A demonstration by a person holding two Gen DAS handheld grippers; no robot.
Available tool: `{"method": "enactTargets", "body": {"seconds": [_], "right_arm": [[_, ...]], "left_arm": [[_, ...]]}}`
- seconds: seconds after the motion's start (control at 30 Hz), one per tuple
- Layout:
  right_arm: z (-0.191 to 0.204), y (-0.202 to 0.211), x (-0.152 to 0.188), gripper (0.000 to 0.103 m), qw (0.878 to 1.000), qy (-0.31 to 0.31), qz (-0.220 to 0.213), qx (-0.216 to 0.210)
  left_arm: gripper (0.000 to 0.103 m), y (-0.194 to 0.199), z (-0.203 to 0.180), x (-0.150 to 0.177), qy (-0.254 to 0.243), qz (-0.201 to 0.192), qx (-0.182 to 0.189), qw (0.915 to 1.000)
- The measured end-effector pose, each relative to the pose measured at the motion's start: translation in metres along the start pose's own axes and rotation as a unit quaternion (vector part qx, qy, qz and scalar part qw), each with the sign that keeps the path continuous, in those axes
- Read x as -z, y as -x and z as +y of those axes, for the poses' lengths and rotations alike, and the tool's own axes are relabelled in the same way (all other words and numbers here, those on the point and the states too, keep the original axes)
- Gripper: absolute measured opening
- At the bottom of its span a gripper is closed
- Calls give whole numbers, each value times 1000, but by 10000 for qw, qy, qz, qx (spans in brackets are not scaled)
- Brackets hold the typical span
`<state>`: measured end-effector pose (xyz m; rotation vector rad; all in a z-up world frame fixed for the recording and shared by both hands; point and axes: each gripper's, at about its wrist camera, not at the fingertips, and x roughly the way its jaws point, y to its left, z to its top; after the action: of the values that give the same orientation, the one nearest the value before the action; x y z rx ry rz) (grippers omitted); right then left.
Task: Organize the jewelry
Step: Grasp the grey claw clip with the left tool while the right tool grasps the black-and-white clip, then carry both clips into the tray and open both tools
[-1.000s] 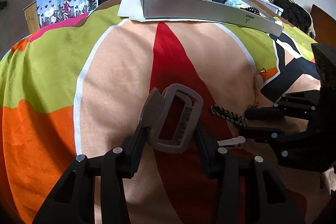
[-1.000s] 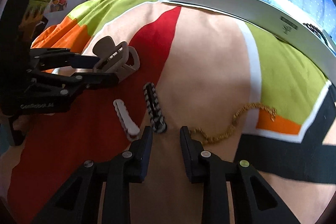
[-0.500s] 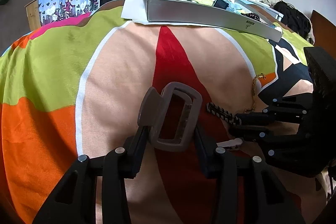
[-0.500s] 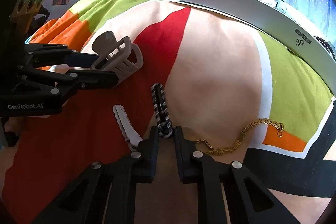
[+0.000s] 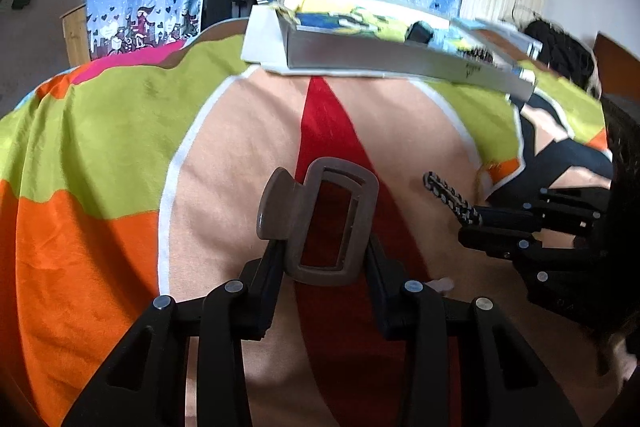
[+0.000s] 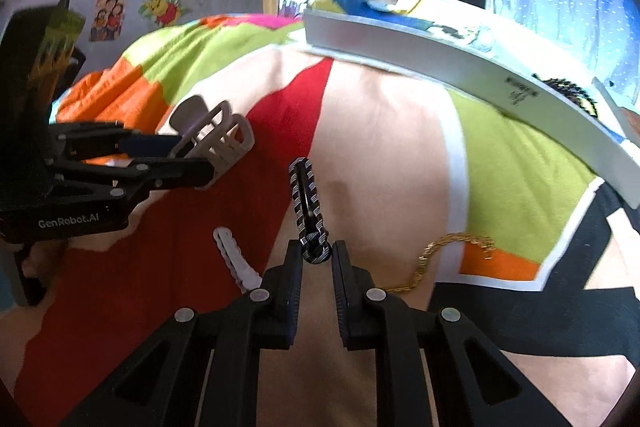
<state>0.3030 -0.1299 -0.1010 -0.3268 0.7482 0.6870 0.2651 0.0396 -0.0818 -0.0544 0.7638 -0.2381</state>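
The left gripper is closed on a claw clip, its two fingers pressing the clip's lower sides. The clip is taupe-brown matte plastic with a rectangular open frame and a rounded thumb tab at its upper left; the right wrist view shows its curved teeth as a ribbed cage. It is held above the blanket.

The right gripper is clamped on one end of a hair clip. This clip is narrow and elongated, black with white zigzag stripes, and projects forward from the fingertips, clear of the blanket. In the left wrist view it appears as a short toothed bar at the tip of the right gripper.

A white scalloped clip lies on the blanket's red band, just left of the right gripper. A gold chain lies to its right, curving toward an orange patch.

A long white tray sits along the blanket's far edge, holding mixed items that are too blurred to identify.
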Motion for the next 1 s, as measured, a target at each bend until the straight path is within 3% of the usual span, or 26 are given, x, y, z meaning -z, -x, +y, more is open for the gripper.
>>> {"method": "enactTargets", "body": {"seconds": [0.2, 0.5, 0.7, 1.0], "right_arm": [[-27, 31, -14, 14, 9979, -399, -504, 96], [-107, 58, -50, 14, 9869, -947, -1224, 454], [-153, 48, -69, 14, 9804, -1325, -1292, 674], [-163, 39, -72, 15, 9798, -1485, -1126, 722]], "left_arm": [[34, 13, -5, -28, 506, -309, 170, 9981], [34, 0, -33, -121, 533, -1023, 349, 9927], [34, -41, -44, -159, 678, -608, 86, 9958], [34, -70, -53, -161, 658, -145, -195, 9975]]}}
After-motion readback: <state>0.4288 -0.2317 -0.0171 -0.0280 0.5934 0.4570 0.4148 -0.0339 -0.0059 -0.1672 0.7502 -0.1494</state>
